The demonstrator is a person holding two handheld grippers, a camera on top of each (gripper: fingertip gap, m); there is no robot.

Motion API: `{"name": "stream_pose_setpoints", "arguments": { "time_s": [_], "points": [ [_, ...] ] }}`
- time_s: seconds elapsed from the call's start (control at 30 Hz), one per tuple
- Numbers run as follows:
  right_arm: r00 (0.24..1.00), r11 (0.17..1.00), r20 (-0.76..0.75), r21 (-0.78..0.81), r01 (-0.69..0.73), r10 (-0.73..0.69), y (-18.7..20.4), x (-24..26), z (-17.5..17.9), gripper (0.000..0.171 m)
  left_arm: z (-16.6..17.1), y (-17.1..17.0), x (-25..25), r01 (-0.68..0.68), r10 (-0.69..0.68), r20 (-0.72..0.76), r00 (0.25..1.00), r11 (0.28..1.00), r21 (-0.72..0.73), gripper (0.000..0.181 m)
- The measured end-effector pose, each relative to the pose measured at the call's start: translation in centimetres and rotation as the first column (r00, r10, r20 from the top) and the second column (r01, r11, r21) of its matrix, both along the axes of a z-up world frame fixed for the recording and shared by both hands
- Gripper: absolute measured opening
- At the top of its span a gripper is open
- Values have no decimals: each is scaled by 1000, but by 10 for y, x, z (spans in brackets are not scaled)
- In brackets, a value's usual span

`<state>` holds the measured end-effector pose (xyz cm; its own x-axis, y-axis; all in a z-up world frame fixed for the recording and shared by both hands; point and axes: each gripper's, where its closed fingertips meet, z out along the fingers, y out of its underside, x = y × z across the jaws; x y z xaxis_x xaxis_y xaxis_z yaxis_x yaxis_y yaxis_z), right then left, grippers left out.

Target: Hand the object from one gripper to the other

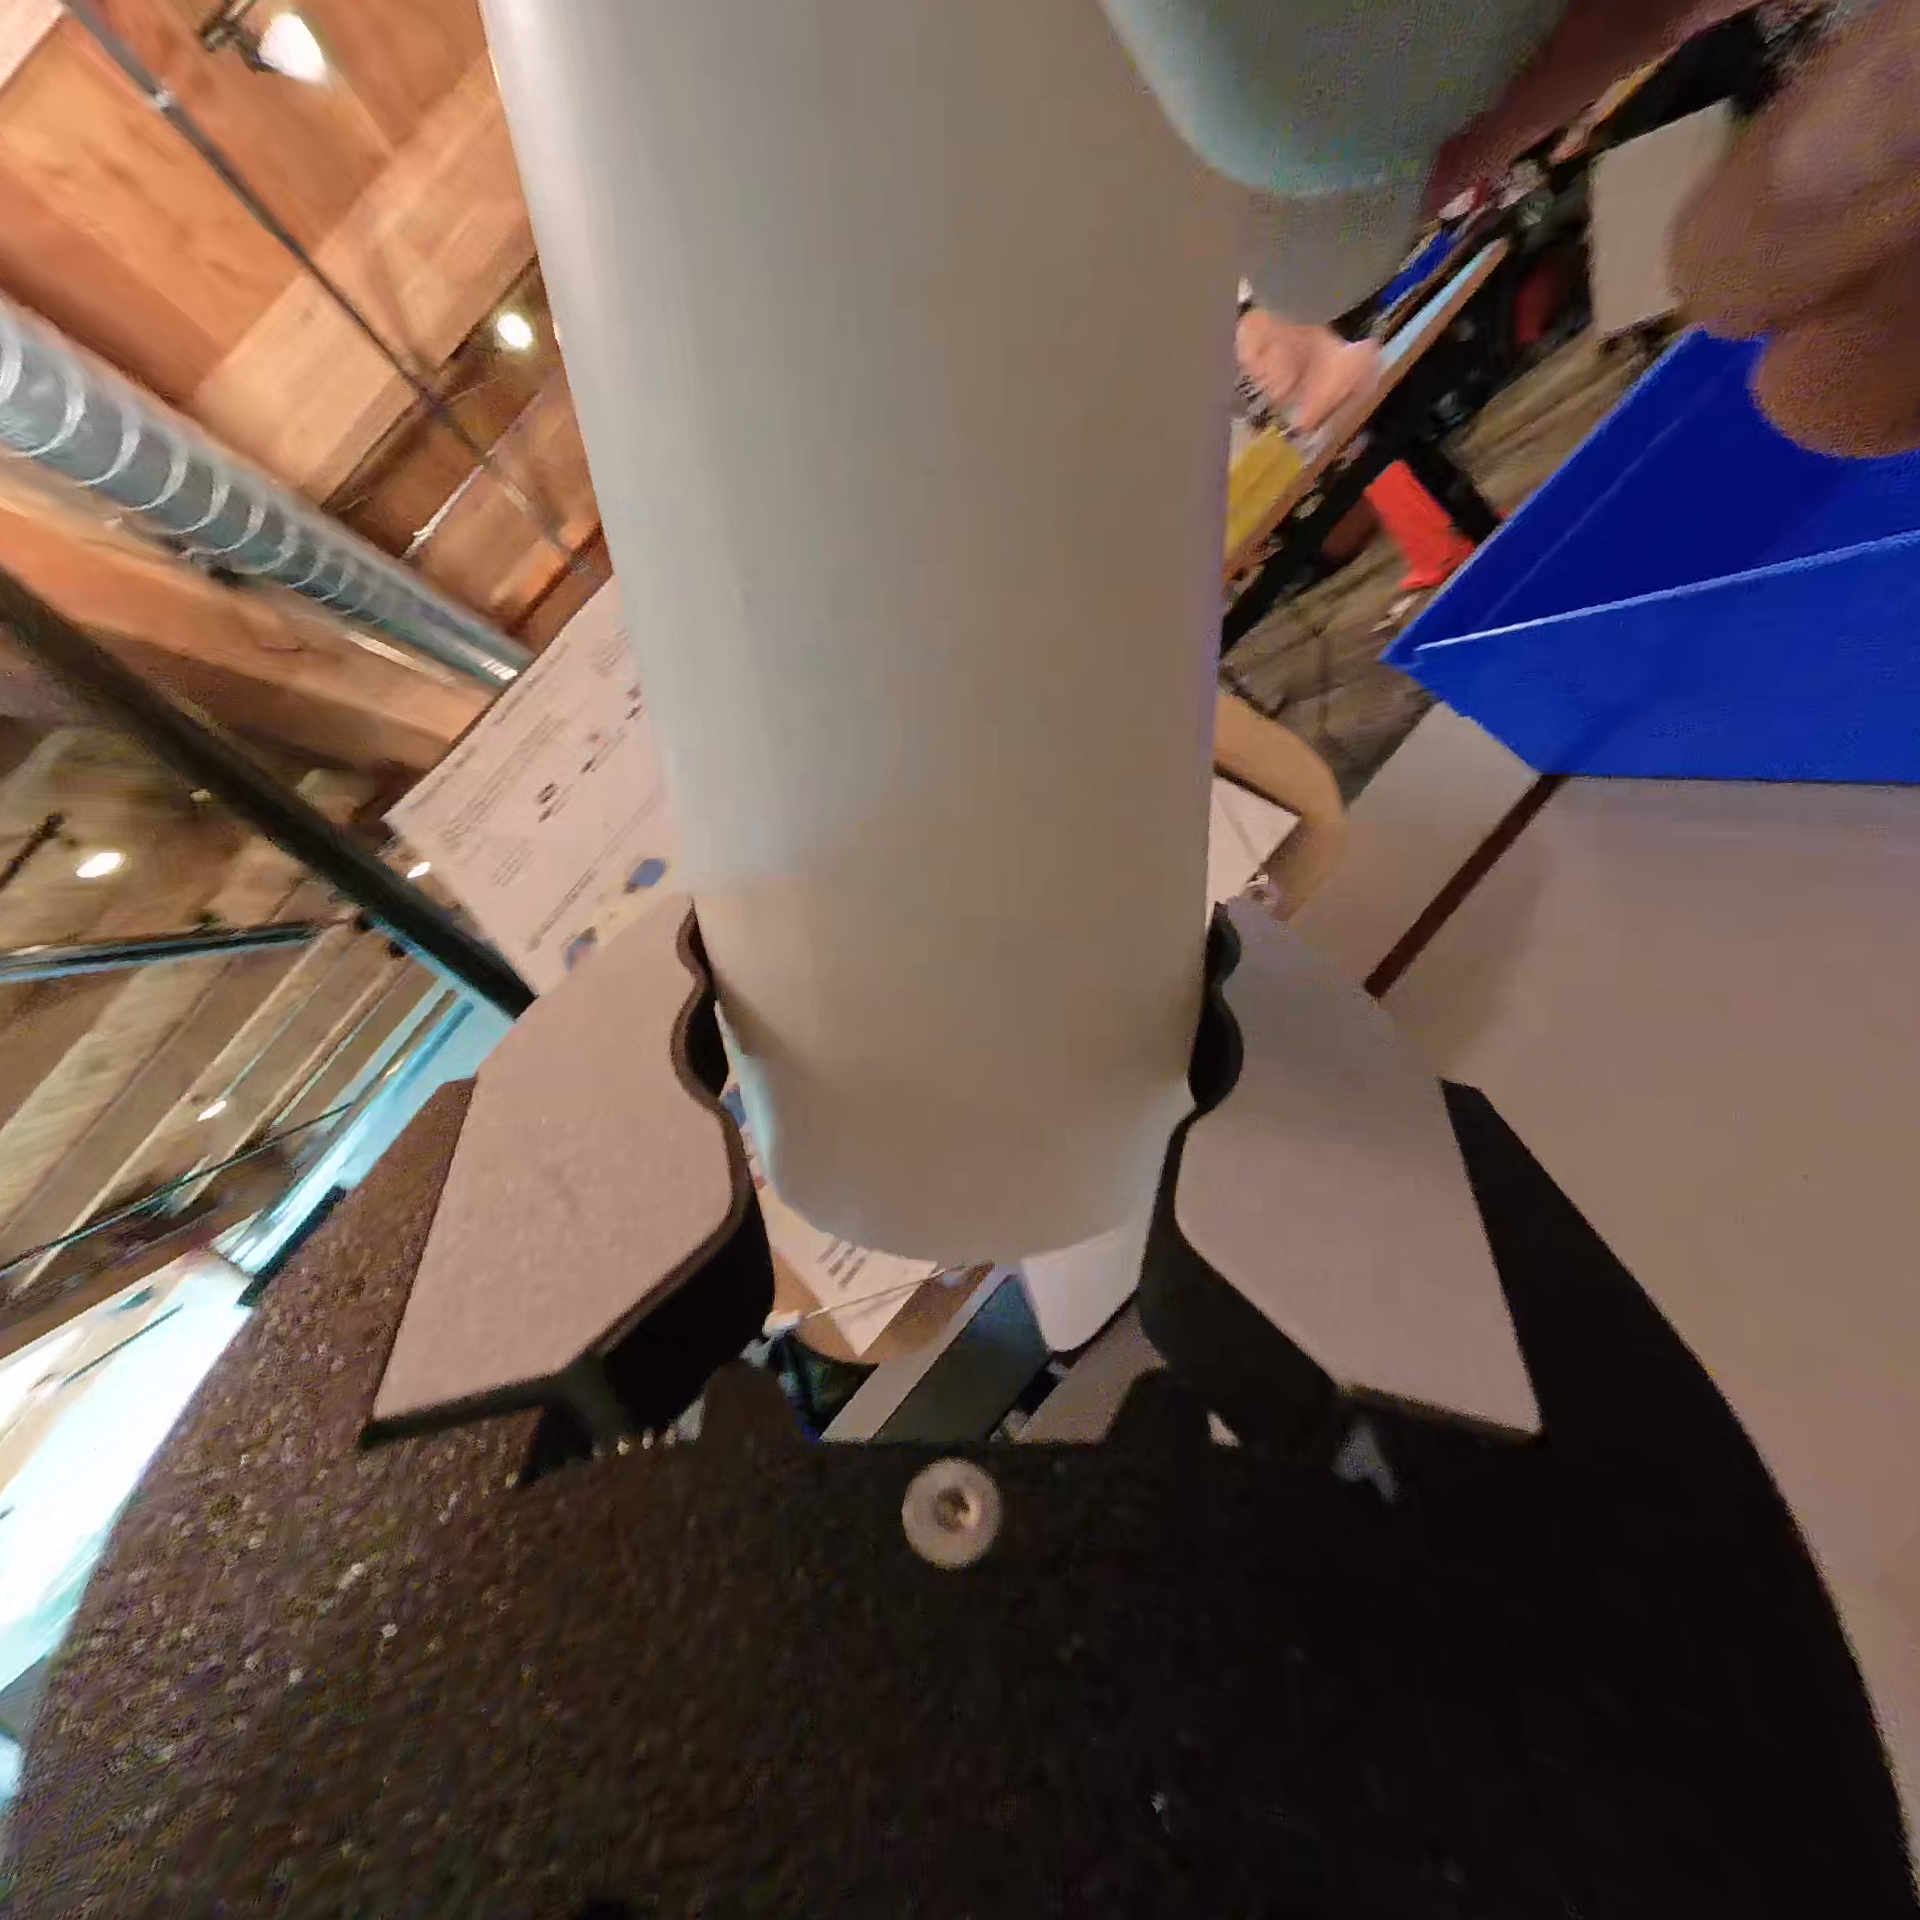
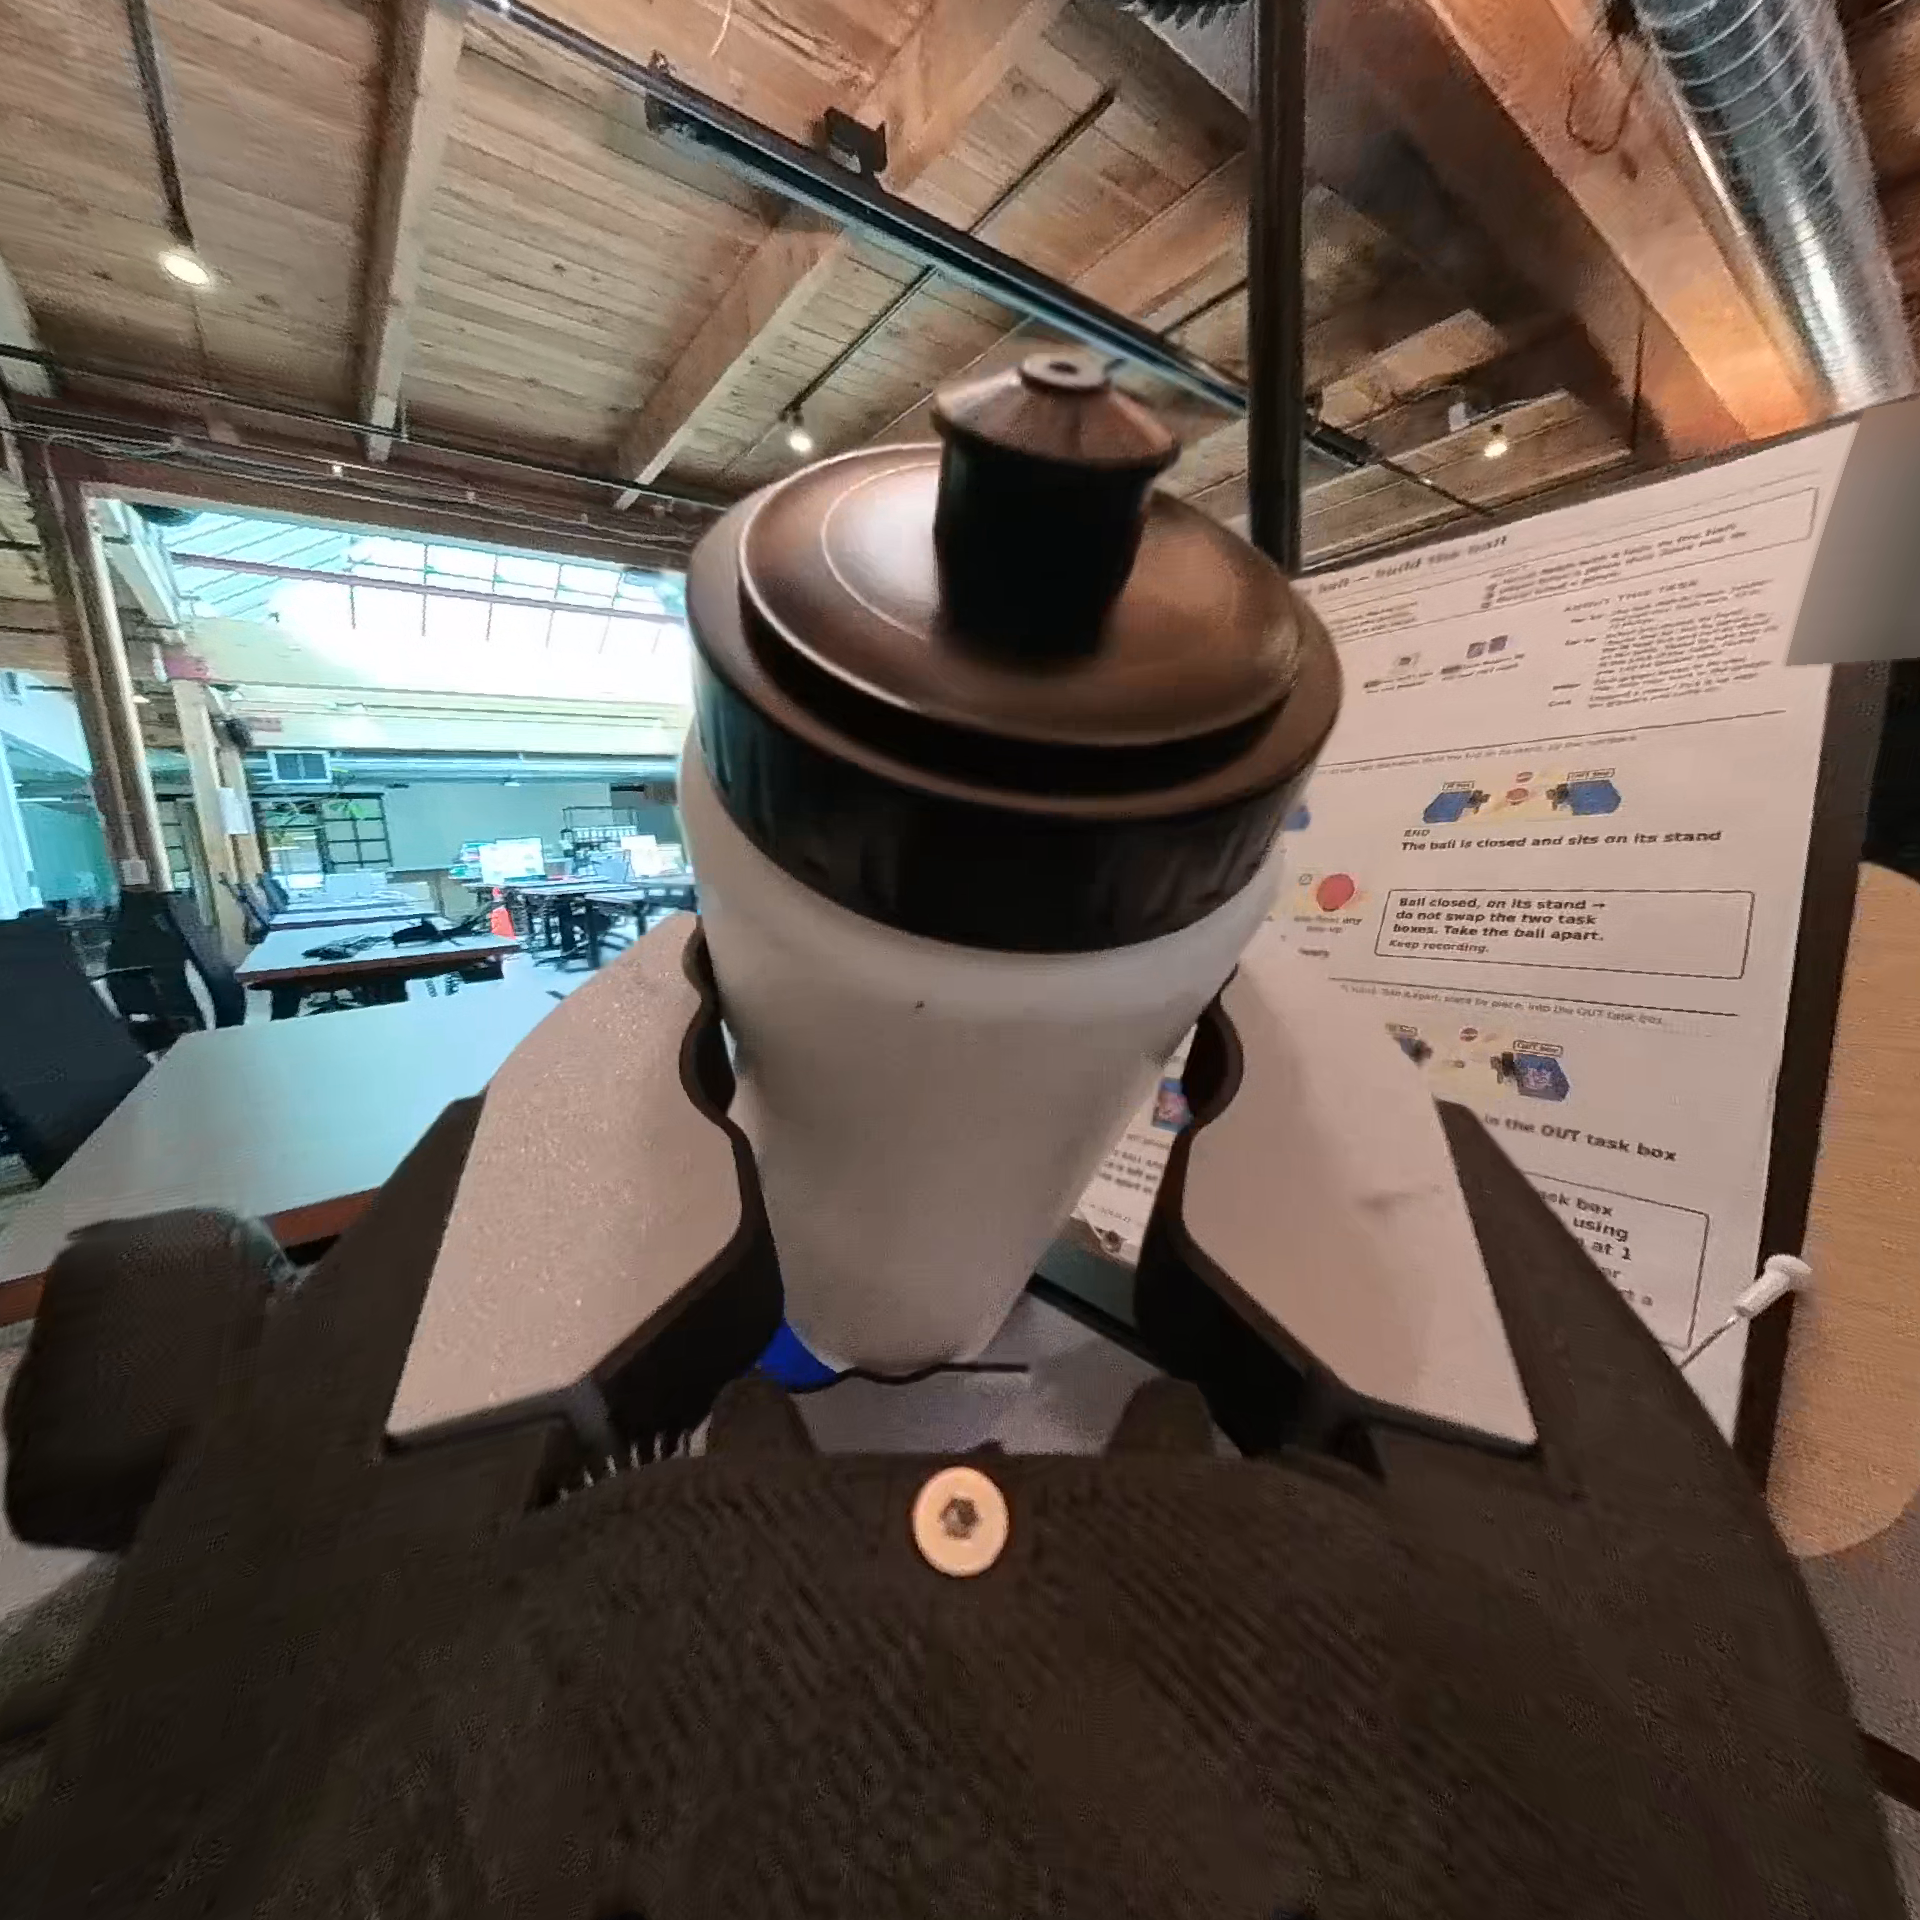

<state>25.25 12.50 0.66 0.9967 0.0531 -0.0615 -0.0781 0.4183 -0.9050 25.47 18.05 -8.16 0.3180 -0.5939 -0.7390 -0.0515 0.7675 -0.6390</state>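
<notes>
A white bottle (image 1: 904, 520) with a black screw cap and spout (image 2: 997, 707) is held in the air. In the left wrist view my left gripper (image 1: 956, 935) is shut on the bottle's lower end, with both fingers pressed against its sides. In the right wrist view my right gripper (image 2: 961, 966) is shut on the bottle's white body (image 2: 935, 1091) just below the cap. The bottle's middle is hidden from both views. A blurred dark part (image 2: 135, 1361) shows at the lower left of the right wrist view.
A blue bin (image 1: 1662, 665) stands on the grey table (image 1: 1662, 1039) to the right. A person's hand (image 1: 1818, 208) and grey sleeve (image 1: 1320, 94) are at the top right. A white instruction board (image 2: 1558, 883) stands close behind the bottle. Long tables (image 2: 260, 1101) stretch away on the left. Some 10 centimeters of space lies between my two pairs of fingers.
</notes>
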Motion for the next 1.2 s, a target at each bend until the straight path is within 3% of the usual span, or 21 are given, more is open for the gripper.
{"name": "stream_pose_setpoints", "arguments": {
  "time_s": [0.07,0.13,0.3,0.33,0.5,0.63,0.77,0.83,0.93,1.03,1.2],
  "points": [
    [1000,1000,-4,-12,-28,28,-8,10,0,87,-9,-15,3,149,-156,-99,983,986,-76,88],
    [998,998,5,-13,-58,58,-17,14,1,87,-16,-29,1,286,-334,-182,925,926,-247,97],
    [947,953,152,-156,-260,283,-25,-13,-14,87,-21,-65,-35,478,-729,-240,641,624,-618,103],
    [933,940,166,-179,-290,319,-25,-19,-17,87,-24,-72,-43,494,-771,-251,585,584,-644,102],
    [835,855,214,-252,-454,507,-21,-58,-33,87,-35,-89,-45,519,-825,-270,497,532,-669,92],
    [848,871,251,-293,-393,467,-12,-57,-42,87,-52,-86,-29,463,-793,-325,516,577,-673,88],
    [928,931,211,-269,-247,307,-5,-31,-37,81,-40,-52,-5,352,-589,-292,754,737,-577,87],
    [956,958,179,-210,-194,233,-2,-23,-28,93,-32,-23,2,225,-399,-273,875,836,-500,87],
    [984,988,134,-116,-100,116,-5,-13,-7,99,-19,13,-1,52,-131,-238,962,948,-313,87],
    [989,994,134,-98,-53,66,-18,-12,8,105,-4,35,-12,-76,66,-192,979,996,-45,87],
    [941,961,337,-266,69,26,-28,-18,-3,105,5,50,-22,-196,240,-138,961,942,272,87]
  ]
}}
